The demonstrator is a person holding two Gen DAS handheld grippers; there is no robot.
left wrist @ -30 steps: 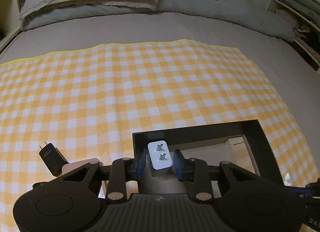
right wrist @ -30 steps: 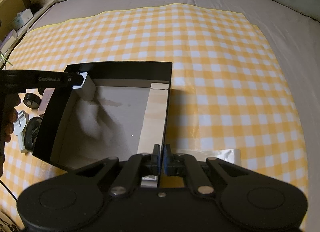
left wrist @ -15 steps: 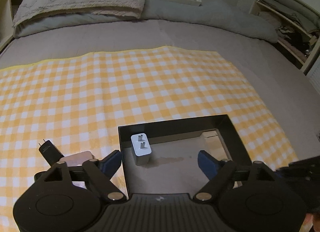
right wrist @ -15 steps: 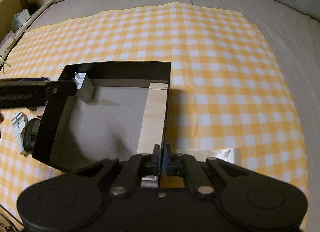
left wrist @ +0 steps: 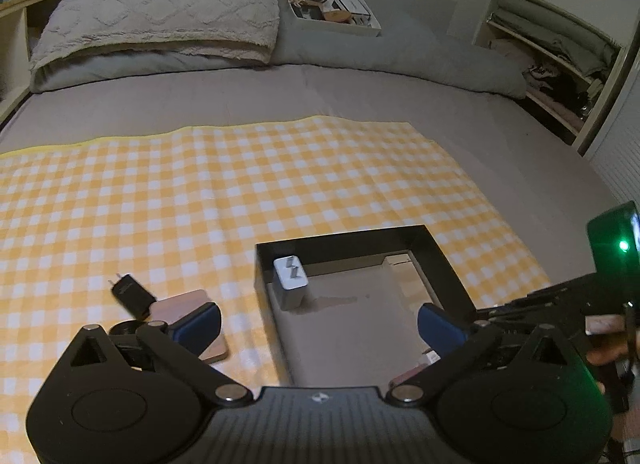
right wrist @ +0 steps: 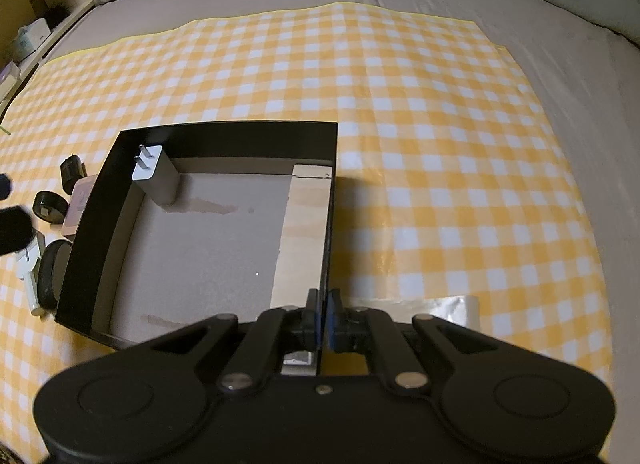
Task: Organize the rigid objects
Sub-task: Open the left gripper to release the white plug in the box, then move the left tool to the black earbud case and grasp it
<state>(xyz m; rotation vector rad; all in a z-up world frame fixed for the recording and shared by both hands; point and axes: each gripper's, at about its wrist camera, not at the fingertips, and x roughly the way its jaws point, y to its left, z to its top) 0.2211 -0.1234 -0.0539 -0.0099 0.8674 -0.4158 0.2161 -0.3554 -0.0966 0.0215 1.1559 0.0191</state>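
Observation:
A white plug charger (left wrist: 290, 278) stands prongs-up in the far left corner of the black box (left wrist: 340, 242) on the yellow checked cloth. My left gripper (left wrist: 320, 324) hovers above and short of the box, its jaws opening wide, with nothing between the pads. In the right wrist view the same charger (right wrist: 154, 173) leans against the box wall (right wrist: 228, 129). My right gripper (right wrist: 322, 318) is shut on the thin right wall of the box. Left of the box lie a black charger (left wrist: 130, 292) and a pinkish flat block (left wrist: 188, 304).
More small items lie left of the box: a black round puck (right wrist: 50, 205), another dark round piece (right wrist: 54, 272) and a white part (right wrist: 30, 272). A clear wrapper (right wrist: 452, 306) lies right of the box. A pillow (left wrist: 160, 19) and a white tray (left wrist: 332, 9) lie at the bed's head.
The left gripper let go of the white charger, opened wide and drew back and up. The charger now stands alone in the box corner. The right gripper has kept still.

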